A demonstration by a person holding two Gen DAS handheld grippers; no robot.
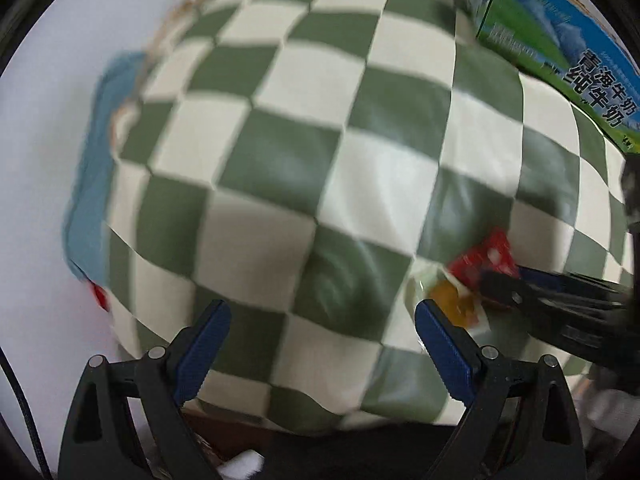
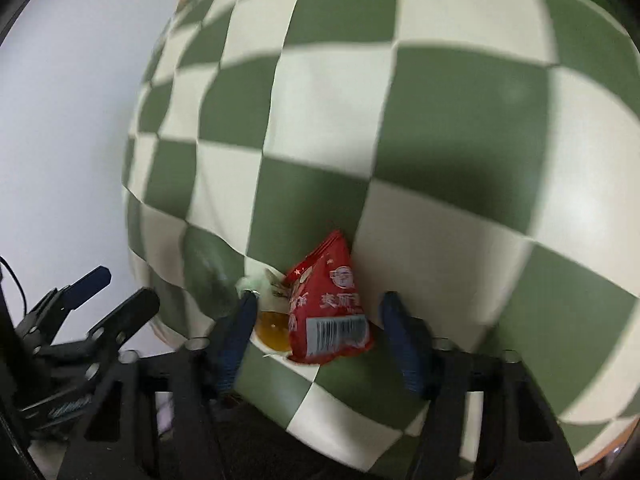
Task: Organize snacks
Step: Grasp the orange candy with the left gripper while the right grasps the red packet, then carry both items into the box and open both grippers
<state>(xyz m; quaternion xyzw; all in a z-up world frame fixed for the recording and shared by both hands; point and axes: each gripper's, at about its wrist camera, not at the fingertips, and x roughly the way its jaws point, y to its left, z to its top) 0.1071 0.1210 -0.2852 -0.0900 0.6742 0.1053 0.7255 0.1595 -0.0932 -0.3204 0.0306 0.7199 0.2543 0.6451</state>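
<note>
Fingers point(image 2: 240, 320) of the right gripper point(image 2: 316, 320) stood spread apart, one on each side of a red pack point(image 2: 328, 312) w/o visibly touching it; nothing clamped yet; left gripper point(image 1: 322, 316) also gaped wide w/ nothing between its blue pads point(image 1: 440, 332), hovering over the cloth point(image 1: 280, 160); red pack lay on the green/cream checked cloth near its front edge, partly over a clear pack point(image 2: 272, 320) w/ something amber-orange inside; in the left view that clear pack sat just beyond the right-hand pad, red pack point(image 1: 484, 260) behind it, right gripper point(image 1: 496, 288) reaching in from the side

Handling, as a guess: red pack looked puffed, thin foil/plastic film, so light, soft, crushable, prob. slick; contents unknown, may be brittle; best grip likely across the middle of the pouch or on a crimped seam, gentle squeeze; clear pack looked flat and limp, could drag along w/ the red one since they overlap; cloth was loose and wrinkled, so a low pinch risked snagging fabric

Writing: red pack bore a round logo, white Chinese chars too blurred and cut off to read for sure, and a barcode at its lower end; blue/green carton point(image 1: 560, 40) at the far right of the cloth read 青海牛奶 / 纯牛奶 (pure milk), w/ grassland and sky picture; smaller print unreadable; blue item point(image 1: 92, 168) at the cloth's left edge showed no text
</note>
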